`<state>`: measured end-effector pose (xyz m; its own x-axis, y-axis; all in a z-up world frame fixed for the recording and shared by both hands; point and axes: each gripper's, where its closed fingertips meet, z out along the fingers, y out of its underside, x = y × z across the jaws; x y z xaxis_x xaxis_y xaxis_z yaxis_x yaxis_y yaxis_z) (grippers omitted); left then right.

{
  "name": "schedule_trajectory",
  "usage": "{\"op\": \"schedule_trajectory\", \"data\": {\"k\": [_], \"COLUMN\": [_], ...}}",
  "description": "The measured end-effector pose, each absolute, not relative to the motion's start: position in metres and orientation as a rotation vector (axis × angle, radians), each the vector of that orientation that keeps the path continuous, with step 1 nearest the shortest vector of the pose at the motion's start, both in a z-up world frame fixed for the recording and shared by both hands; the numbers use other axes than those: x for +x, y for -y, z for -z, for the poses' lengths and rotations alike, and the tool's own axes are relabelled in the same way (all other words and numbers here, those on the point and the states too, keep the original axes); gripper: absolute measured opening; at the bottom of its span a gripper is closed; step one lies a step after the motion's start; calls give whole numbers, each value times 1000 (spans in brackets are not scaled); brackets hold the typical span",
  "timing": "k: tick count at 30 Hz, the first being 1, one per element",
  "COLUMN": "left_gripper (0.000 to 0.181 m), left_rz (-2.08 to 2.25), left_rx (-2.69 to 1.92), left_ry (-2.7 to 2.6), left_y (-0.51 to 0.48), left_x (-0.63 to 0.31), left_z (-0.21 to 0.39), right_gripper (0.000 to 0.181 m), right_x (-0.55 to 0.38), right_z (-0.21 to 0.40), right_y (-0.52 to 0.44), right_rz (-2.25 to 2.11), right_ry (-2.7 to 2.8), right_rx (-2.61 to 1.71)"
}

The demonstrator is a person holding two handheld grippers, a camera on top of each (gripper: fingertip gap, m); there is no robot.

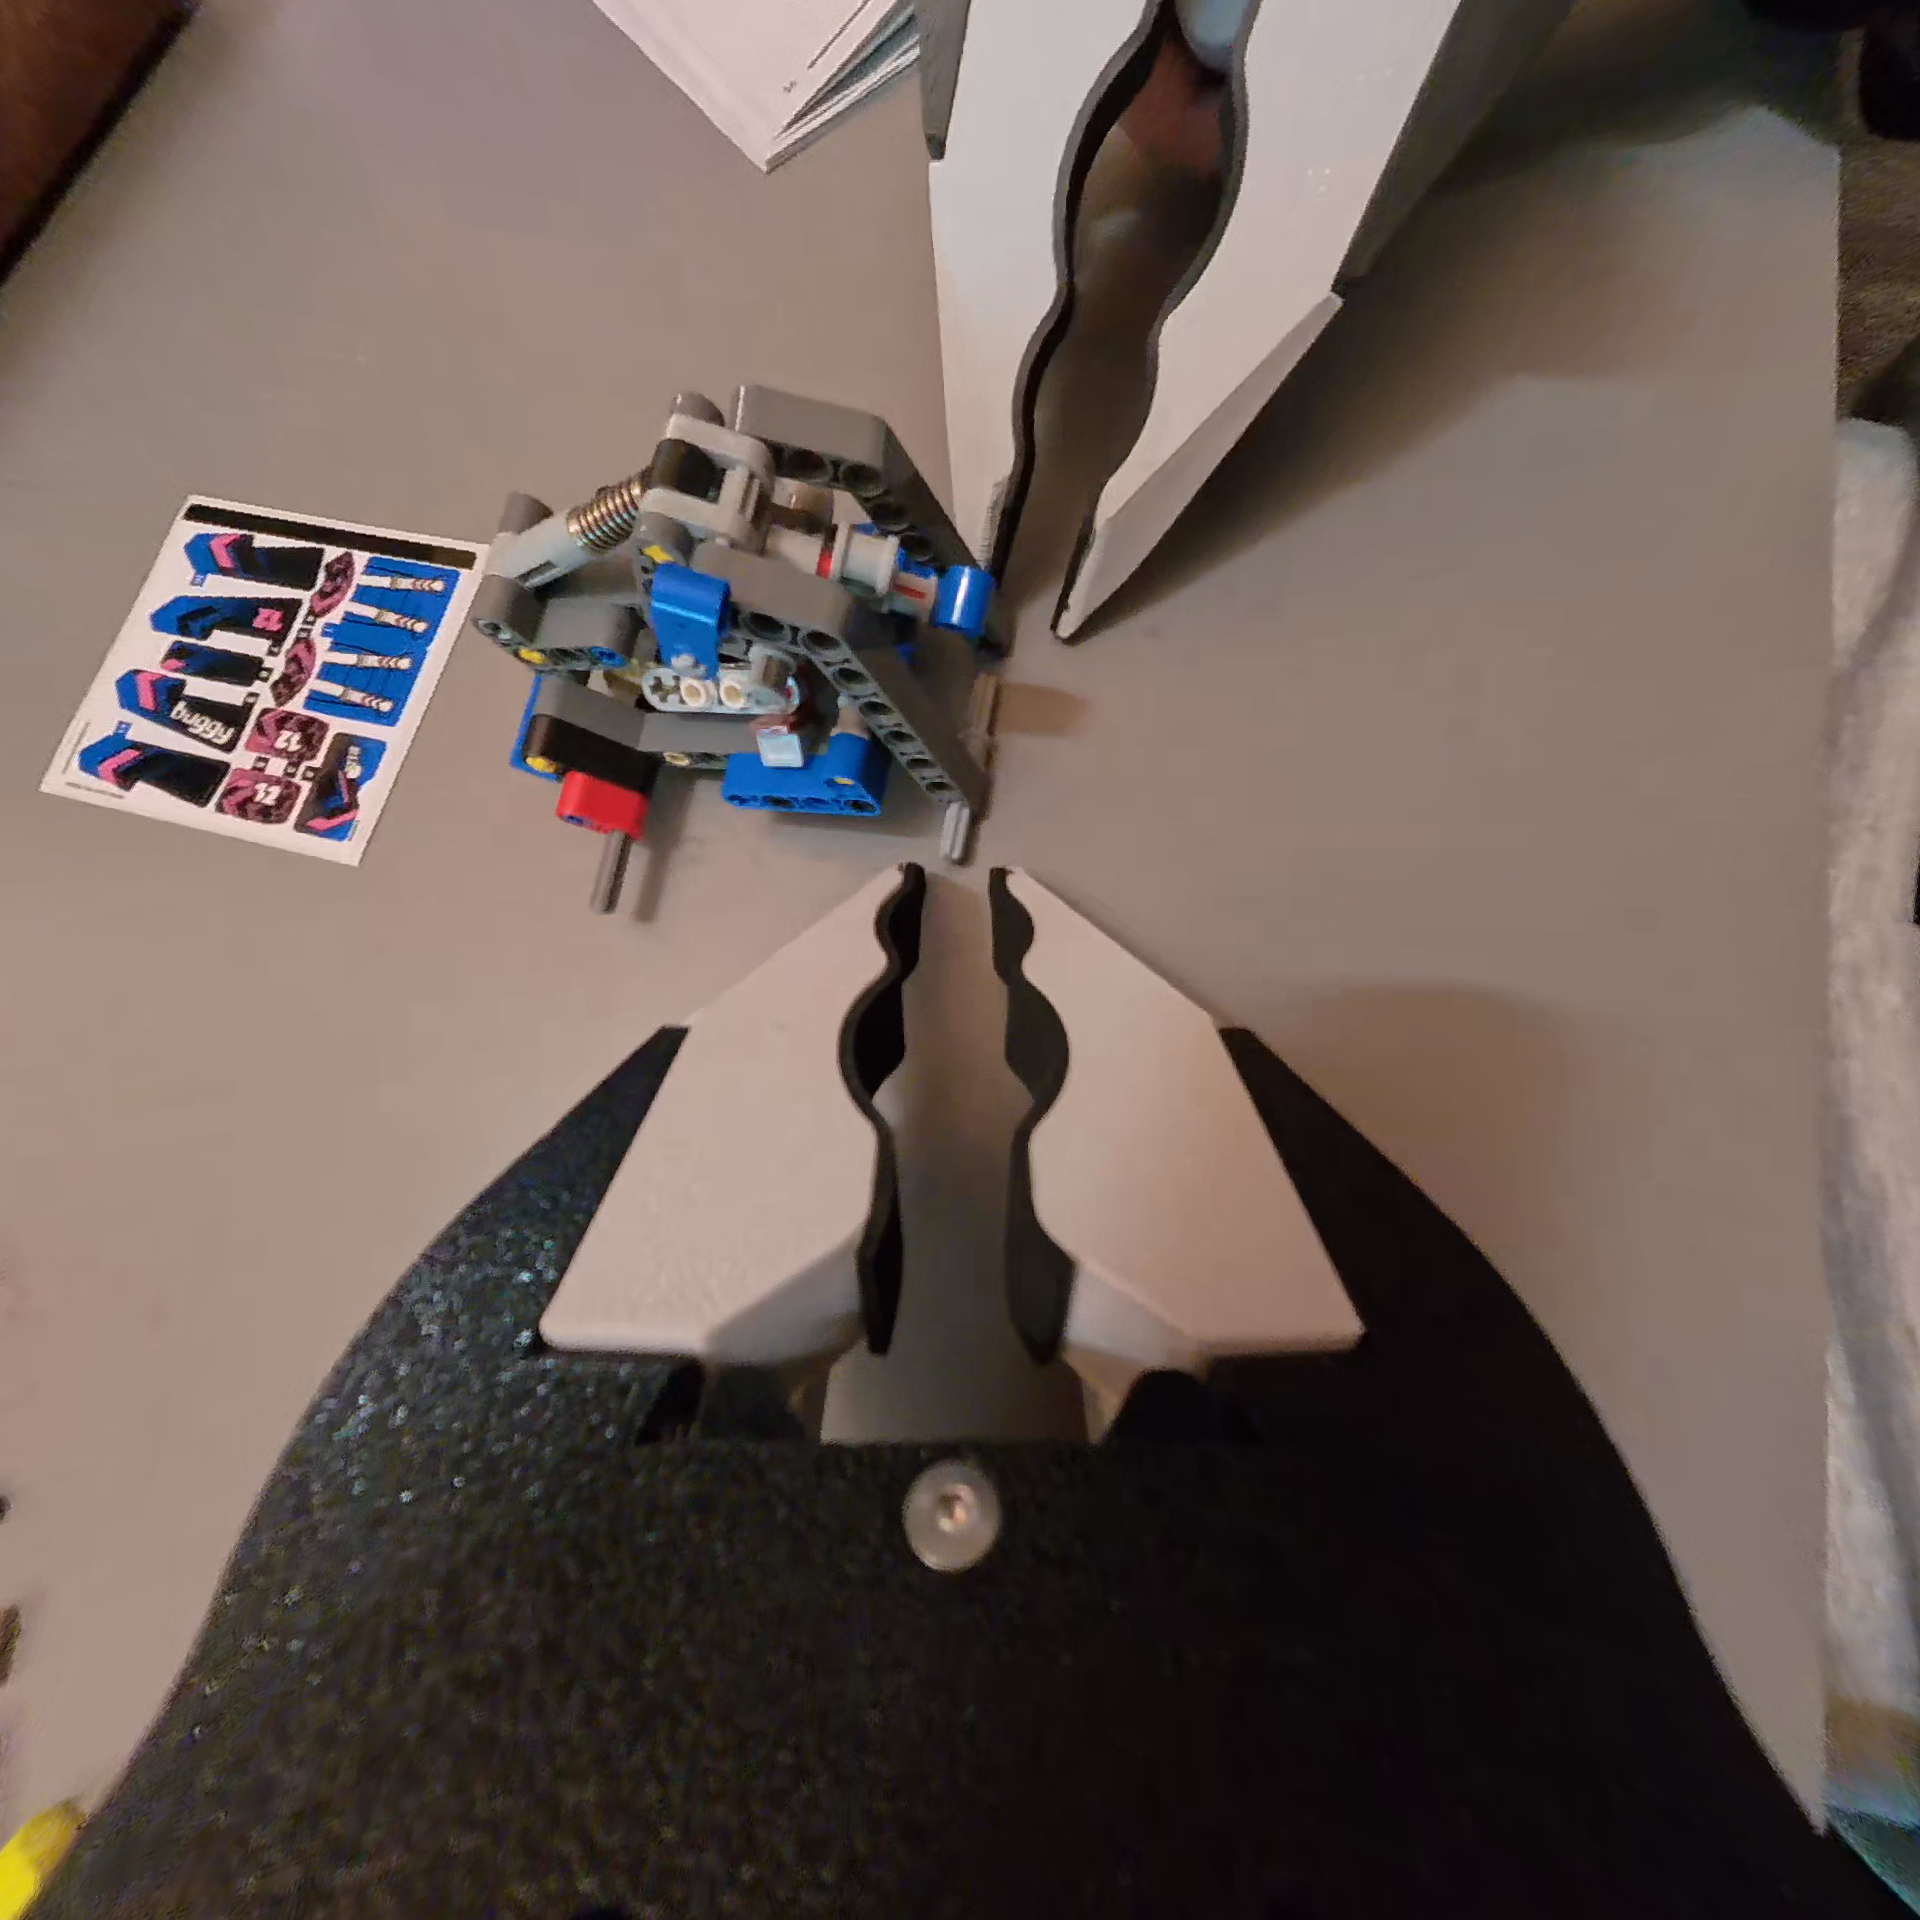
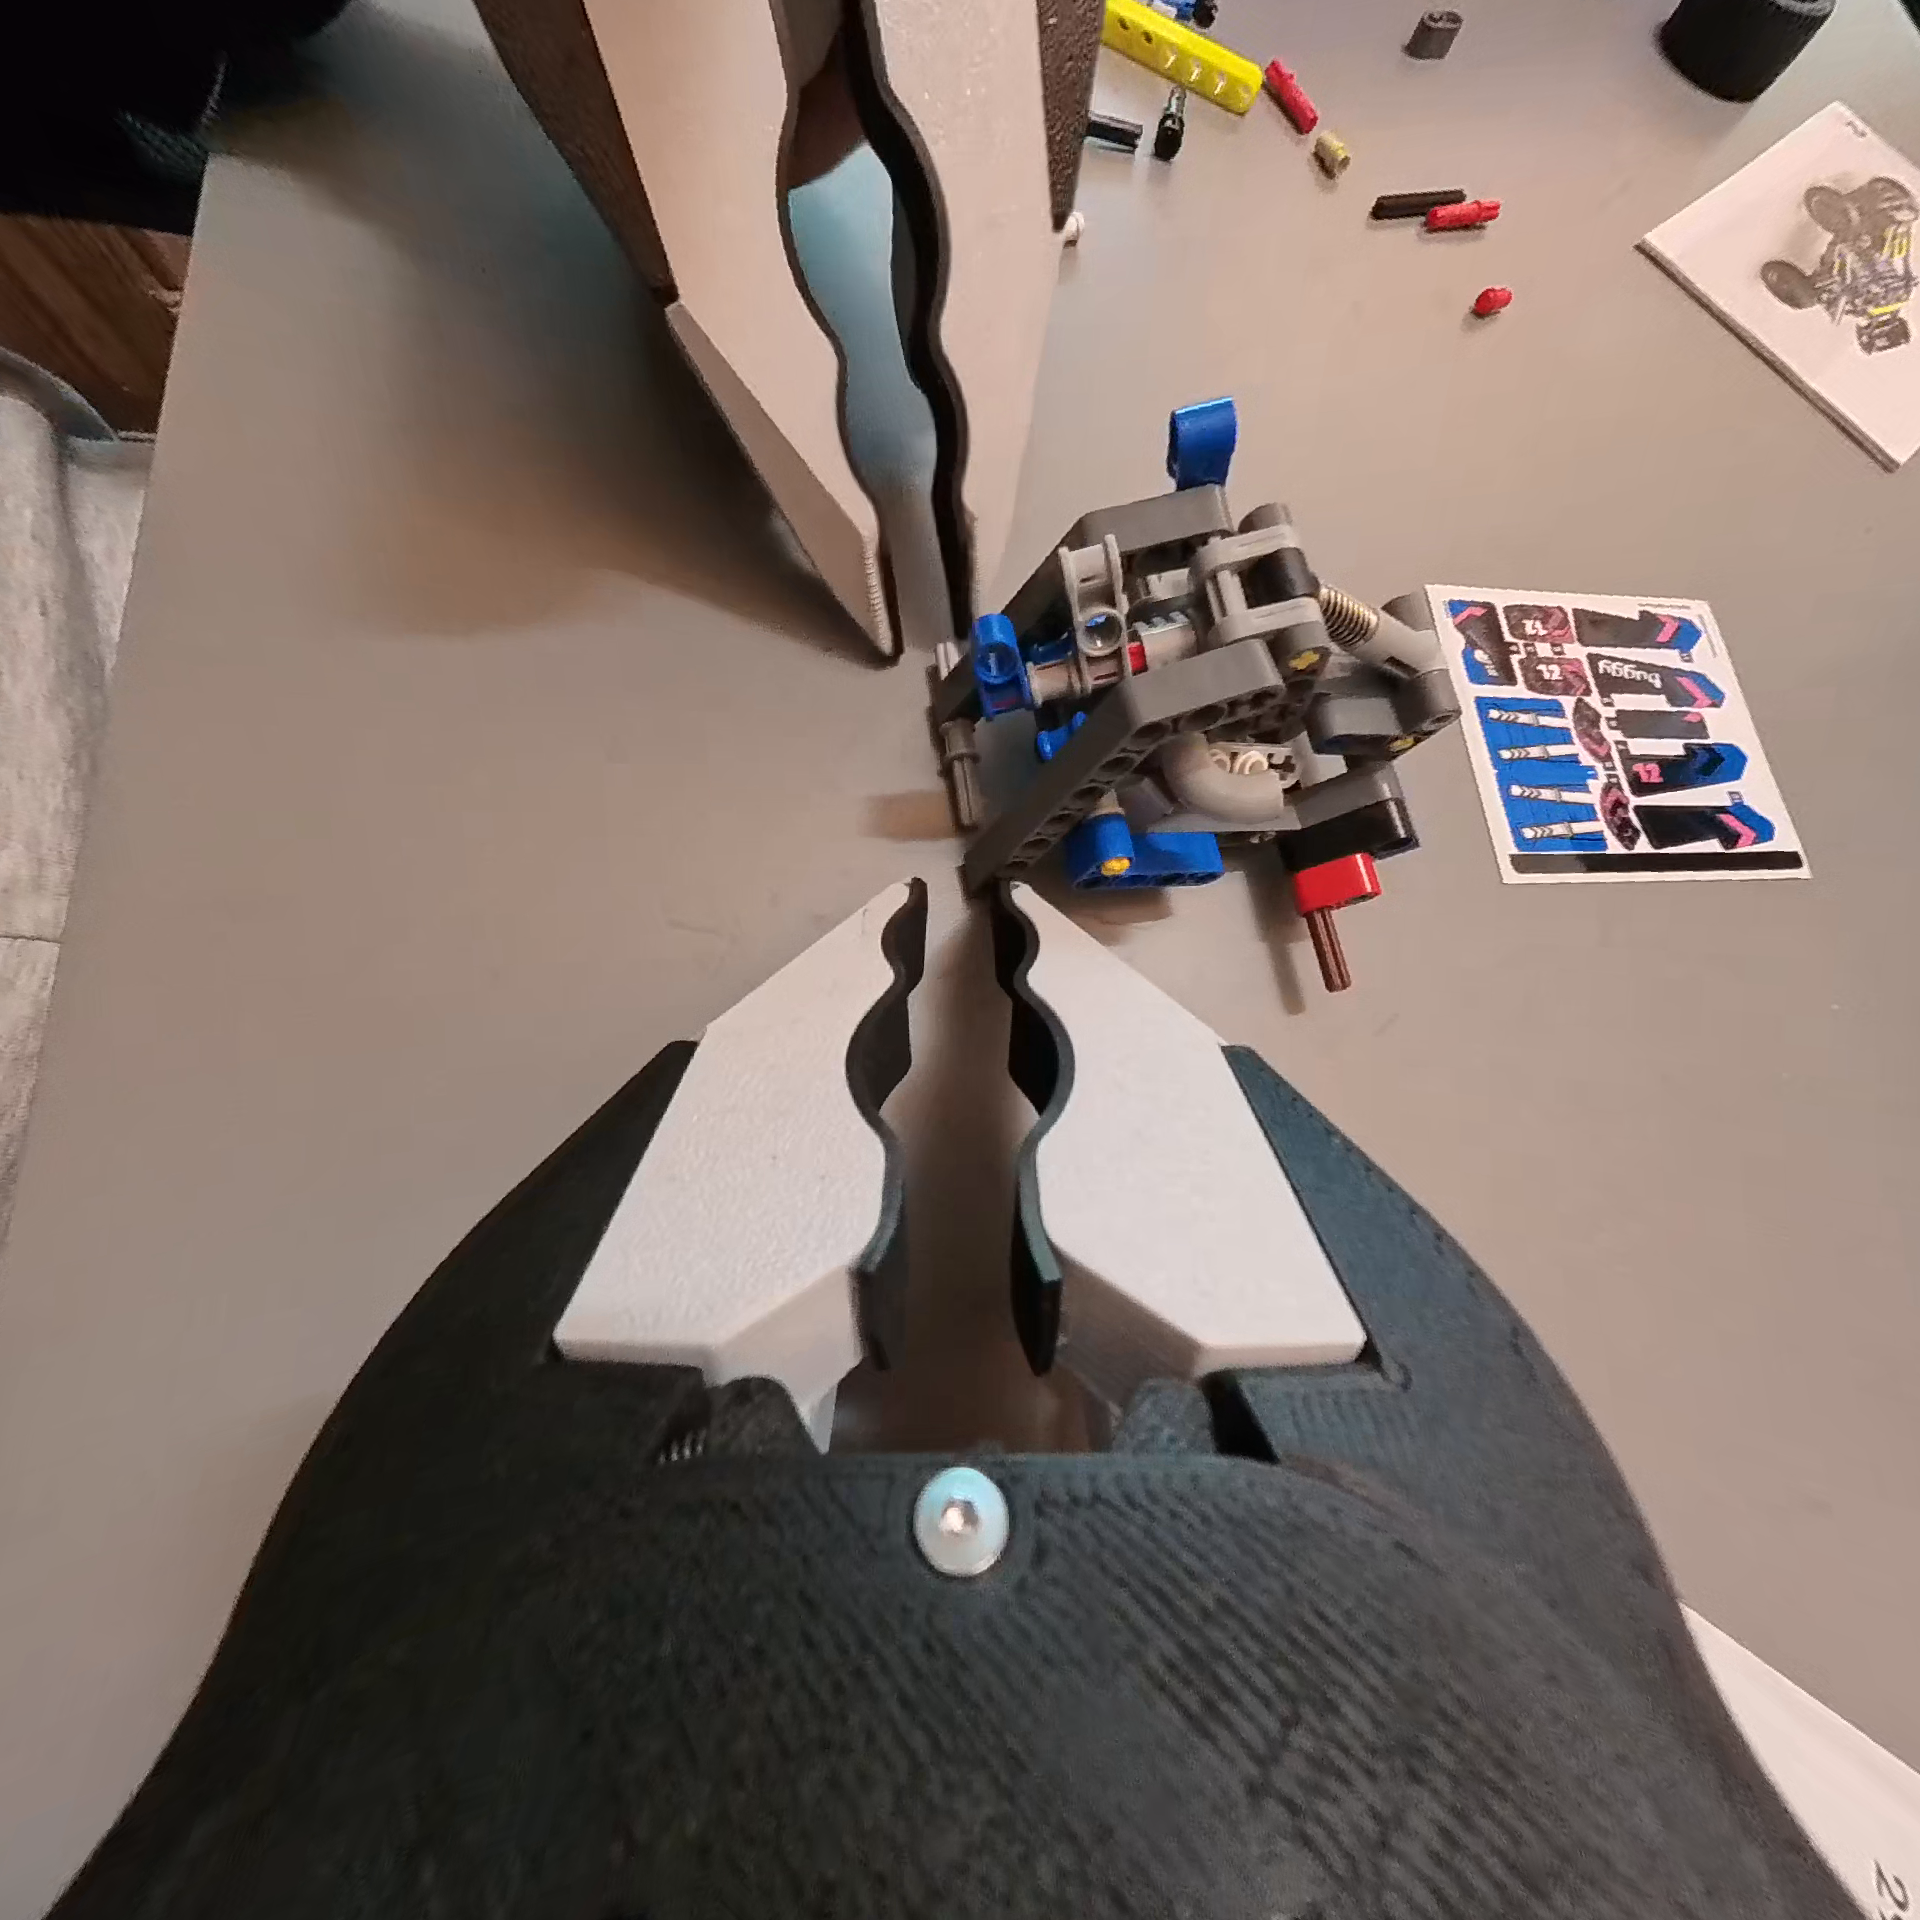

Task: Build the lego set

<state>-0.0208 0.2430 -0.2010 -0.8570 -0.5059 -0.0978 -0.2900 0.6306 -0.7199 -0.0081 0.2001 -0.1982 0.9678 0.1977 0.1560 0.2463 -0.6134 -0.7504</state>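
The partly built Lego buggy chassis (image 1: 727, 644) is grey and blue, with a spring and a red bush on an axle, and lies on the grey table (image 1: 1403, 831). My left gripper (image 1: 956, 876) points at its near right corner with the jaws a narrow gap apart and nothing between them; a light grey pin (image 1: 957, 831) sticks out just past the tips. My right gripper (image 1: 1034, 627) comes from the far side, with one fingertip against the chassis's far right edge. In the right wrist view the right gripper (image 2: 958, 891) is narrowly open at the dark grey beam's end (image 2: 1023, 831). The left gripper (image 2: 925, 636) is opposite.
A sticker sheet (image 1: 260, 675) lies left of the chassis and also shows in the right wrist view (image 2: 1621, 727). An instruction booklet (image 2: 1808, 270) lies nearby, with a yellow beam (image 2: 1184, 52), red pins (image 2: 1460, 213) and a black tyre (image 2: 1745, 42) farther off. The table edge (image 1: 1831, 831) runs beside pale fabric. Tip to tip, the grippers are about 5 centimetres apart.
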Motion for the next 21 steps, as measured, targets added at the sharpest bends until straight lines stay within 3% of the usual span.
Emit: {"op": "schedule_trajectory", "data": {"k": [4,6,21], "left_gripper": [6,2,2], "left_rz": [1099,1096,1102], "left_rx": [-671,-684,-758], "left_ry": [-2569,-2566,-2557], "left_y": [-237,-235,-232], "left_x": [-19,-17,-14], "left_z": [202,202,202], "right_gripper": [9,0,1], "right_x": [-2,-4,8], "right_z": [198,200,200], "right_y": [-201,-202,-206], "right_rz": [123,105,166], "right_ry": [274,264,165], "right_rx": [-2251,-2263,-2275]}}
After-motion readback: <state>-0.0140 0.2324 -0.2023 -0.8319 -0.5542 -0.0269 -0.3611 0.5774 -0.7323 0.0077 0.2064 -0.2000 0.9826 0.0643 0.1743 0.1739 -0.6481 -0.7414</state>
